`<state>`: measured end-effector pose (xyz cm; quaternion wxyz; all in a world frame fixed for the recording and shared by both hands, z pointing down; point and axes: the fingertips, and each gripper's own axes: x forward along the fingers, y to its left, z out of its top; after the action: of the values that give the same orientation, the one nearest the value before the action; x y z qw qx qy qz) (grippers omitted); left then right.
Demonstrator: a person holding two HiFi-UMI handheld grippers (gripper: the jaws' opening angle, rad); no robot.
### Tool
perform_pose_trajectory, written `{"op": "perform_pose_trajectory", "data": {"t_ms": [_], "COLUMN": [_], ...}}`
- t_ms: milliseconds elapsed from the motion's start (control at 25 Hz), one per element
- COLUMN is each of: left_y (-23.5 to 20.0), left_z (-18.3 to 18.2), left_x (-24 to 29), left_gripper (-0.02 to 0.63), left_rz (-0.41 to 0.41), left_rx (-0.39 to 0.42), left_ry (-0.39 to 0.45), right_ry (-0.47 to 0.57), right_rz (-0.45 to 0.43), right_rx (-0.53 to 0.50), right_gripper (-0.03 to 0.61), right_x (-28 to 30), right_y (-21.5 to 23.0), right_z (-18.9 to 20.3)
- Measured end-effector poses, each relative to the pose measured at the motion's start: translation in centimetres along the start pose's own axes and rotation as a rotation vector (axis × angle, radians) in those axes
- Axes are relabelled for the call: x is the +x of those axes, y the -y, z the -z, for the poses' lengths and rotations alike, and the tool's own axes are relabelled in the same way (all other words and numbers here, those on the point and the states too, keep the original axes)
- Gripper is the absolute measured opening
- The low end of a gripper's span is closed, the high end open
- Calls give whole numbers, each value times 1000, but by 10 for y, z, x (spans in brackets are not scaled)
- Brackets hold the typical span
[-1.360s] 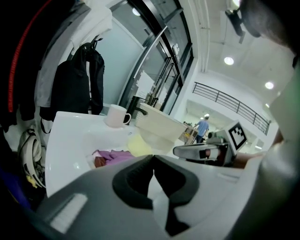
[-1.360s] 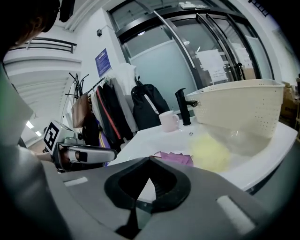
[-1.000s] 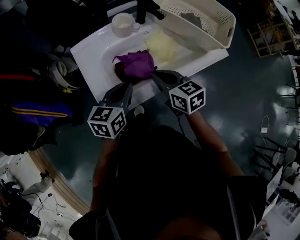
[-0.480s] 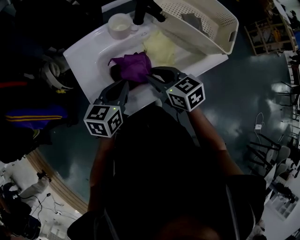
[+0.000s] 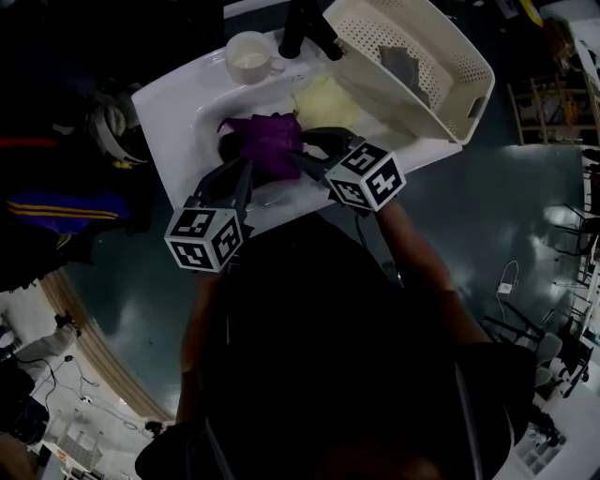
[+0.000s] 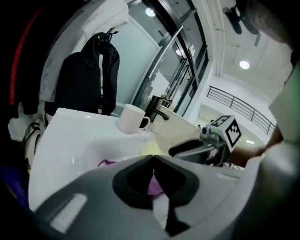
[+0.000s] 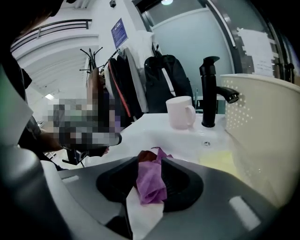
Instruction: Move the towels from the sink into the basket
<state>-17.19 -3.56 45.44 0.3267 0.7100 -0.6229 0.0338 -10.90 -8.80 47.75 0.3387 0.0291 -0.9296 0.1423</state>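
Left fingers (image 6: 103,187) on purple towel (image 5: 267,141); mug (image 6: 132,118) beyond

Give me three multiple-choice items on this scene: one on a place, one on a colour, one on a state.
1. Where is the mug?
A. on the floor
B. on the sink rim, by the tap
C. on a shelf

2. What colour is the bunched towel beside the yellow towel?
A. purple
B. green
C. orange

3. What state is the basket in?
A. empty
B. upside down
C. open side up, with a grey cloth inside

Key:
1 B: the mug stands on the white rim next to the black tap.
2 A: the bunched towel in the sink is purple.
3 C: one grey cloth lies on the basket's floor.
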Motion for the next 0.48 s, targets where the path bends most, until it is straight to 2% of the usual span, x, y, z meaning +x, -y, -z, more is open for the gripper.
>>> {"op": "perform_pose_trajectory", "data": {"t_ms": [480], "left_y": [-22], "left_z": [8], "left_x": [-6], "left_gripper": [6], "left_rz": [-177], "left_rx": [-73], "left_ry": [37], "right_ry": [-119], "right_rz": [-218], "right_rx": [-165], "right_gripper": [170], "right_x": [39], "right_y": [-5], "right_z": [5]}}
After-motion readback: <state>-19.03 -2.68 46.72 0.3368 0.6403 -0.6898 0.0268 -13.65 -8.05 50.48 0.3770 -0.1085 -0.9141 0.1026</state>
